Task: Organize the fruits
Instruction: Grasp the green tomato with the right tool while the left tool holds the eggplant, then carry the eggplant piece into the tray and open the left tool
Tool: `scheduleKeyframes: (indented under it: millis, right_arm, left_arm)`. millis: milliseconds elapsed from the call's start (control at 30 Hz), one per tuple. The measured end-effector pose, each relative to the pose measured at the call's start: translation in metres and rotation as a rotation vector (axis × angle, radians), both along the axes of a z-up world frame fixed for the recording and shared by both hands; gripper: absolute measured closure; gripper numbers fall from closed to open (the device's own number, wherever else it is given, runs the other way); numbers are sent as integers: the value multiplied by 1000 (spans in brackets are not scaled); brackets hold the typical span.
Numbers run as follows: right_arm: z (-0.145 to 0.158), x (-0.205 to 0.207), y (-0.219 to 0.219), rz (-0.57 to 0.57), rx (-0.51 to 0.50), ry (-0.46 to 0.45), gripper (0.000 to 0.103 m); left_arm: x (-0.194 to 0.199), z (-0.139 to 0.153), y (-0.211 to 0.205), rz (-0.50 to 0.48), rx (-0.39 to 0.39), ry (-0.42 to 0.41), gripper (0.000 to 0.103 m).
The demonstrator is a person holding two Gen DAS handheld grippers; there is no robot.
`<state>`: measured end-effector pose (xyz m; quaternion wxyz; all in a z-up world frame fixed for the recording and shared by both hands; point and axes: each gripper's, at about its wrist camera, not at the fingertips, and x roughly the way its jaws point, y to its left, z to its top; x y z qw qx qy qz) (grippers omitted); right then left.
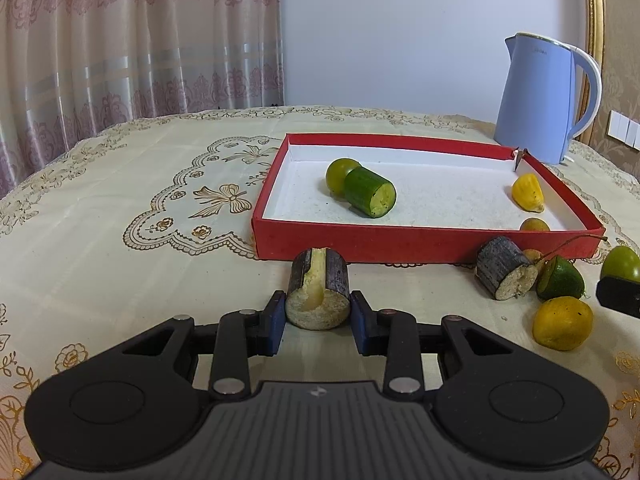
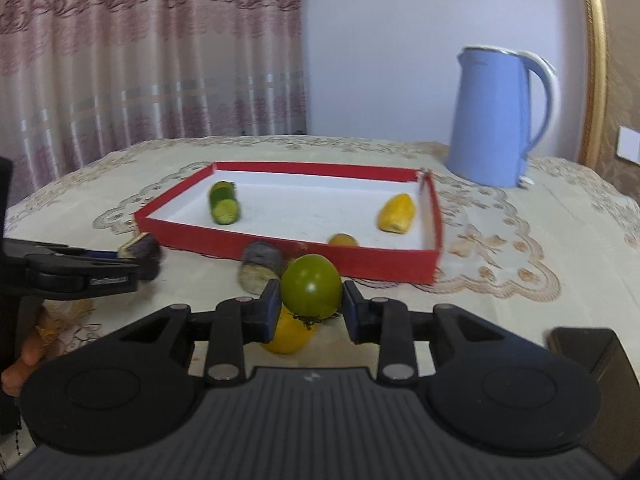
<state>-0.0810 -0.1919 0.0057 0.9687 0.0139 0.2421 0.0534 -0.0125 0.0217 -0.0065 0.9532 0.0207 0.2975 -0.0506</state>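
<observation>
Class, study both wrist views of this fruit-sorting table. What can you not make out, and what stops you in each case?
1. Left wrist view: the small fruit inside the red box is half hidden by its front wall.
2. Left wrist view: the right hand-held gripper is cut off by the picture edge.
3. Right wrist view: the yellow fruit is mostly hidden behind the green tomato.
4. Right wrist view: motion blur smears the cucumber piece.
</observation>
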Motion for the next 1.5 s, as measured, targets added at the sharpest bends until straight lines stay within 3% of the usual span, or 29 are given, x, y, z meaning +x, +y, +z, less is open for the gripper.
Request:
scheduleKeyframes:
  millis: [733, 933, 1100, 1267, 1500]
  right_arm:
    - [-3, -5, -17, -12, 50, -1, 73]
    - [-4, -6, -20, -11, 62, -2, 73]
    - [-5, -6, -19, -5, 64, -1, 73]
    - [-5, -7, -20, -3, 70, 0, 73]
    - [-6, -6, -22, -4, 80, 6, 73]
  left_arm:
    - [-1, 1, -7, 7, 53, -2, 70]
    - [-1, 19, -7, -6, 51, -43, 70]
    - [19, 46, -19, -65, 36, -76, 70]
    - [51, 58, -50, -105, 110, -118, 70]
    - [99, 57, -86, -113, 183, -90, 70]
